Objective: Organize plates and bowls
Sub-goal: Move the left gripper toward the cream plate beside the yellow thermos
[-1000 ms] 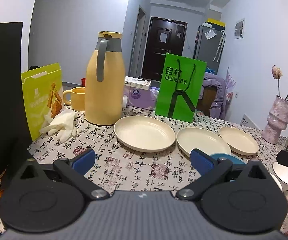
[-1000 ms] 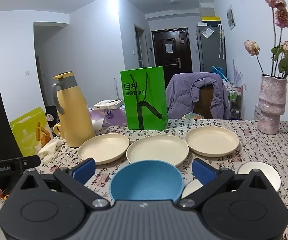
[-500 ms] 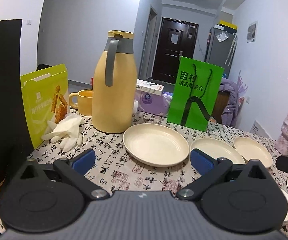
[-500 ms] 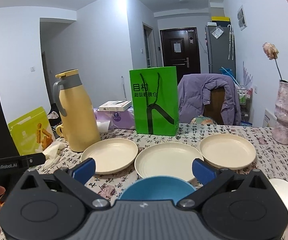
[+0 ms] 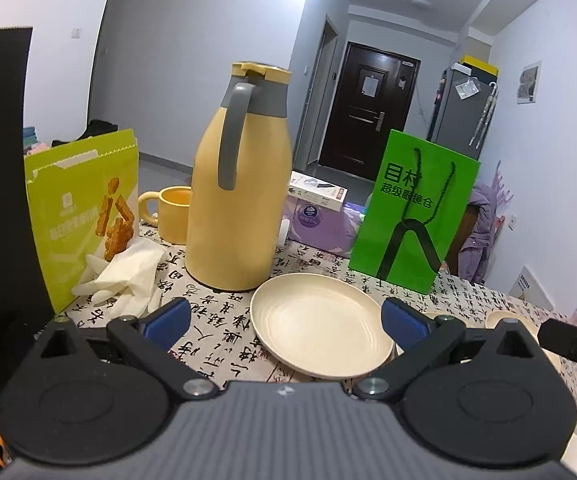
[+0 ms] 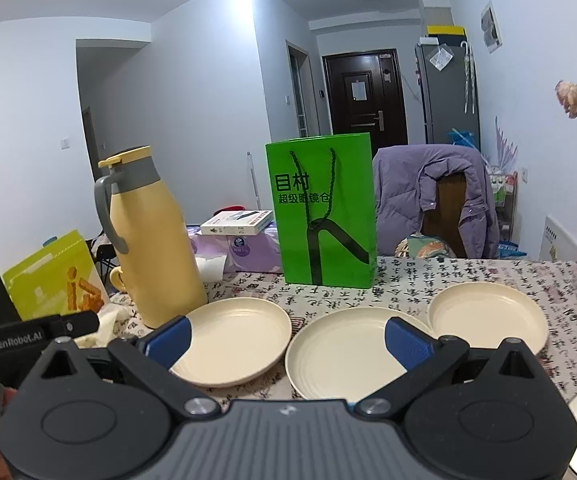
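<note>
Since blue bowl dropped from view, both claws closer: left claw [image 5: 284,320] and right claw [image 6: 286,340] spread empty, round cream plastic plate [image 5: 320,324] at 12 o'clock looks next.

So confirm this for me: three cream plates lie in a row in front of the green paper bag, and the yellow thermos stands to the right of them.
One thing is wrong: the yellow thermos stands left of the three cream plates, not right. The right wrist view shows it. The green paper bag does stand behind them.

Bare tablecloth [image 5: 208,344] lies open ahead; thermos [image 5: 240,200] and green bag [image 5: 412,208] block behind.
</note>
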A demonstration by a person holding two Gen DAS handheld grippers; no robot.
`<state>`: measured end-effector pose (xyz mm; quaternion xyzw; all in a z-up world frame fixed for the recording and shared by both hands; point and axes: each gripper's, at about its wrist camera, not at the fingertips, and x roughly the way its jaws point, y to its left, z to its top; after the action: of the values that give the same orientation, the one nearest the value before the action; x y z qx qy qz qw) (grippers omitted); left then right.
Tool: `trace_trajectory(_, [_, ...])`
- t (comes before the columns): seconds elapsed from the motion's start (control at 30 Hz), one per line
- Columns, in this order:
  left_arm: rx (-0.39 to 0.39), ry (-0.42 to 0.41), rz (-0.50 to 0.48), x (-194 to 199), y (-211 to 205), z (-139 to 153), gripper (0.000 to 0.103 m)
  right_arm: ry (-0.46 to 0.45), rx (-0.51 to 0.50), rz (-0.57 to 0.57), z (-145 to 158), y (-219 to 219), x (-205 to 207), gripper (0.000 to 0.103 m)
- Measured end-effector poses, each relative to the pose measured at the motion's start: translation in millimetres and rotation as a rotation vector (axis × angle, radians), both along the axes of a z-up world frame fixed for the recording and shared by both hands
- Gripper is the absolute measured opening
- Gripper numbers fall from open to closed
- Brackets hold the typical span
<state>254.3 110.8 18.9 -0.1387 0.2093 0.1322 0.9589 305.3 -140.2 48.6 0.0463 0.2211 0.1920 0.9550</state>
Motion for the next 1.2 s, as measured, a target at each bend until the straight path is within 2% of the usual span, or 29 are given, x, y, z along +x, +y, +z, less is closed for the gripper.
trace_trajectory(0.43, [-0.104,0.031,0.100,47,31,-6,0.103,0.045,0.008,-0.008,-3,29,55,0.103])
trace_trajectory(0.67, [-0.105,0.040,0.163,65,41,-26,0.103,0.069,-0.009,-0.011,-10,44,77,0.103])
trace_trajectory(1.2, [-0.066,0.075,0.188,76,53,-57,0.103,0.114,-0.022,-0.017,-24,63,96,0.103])
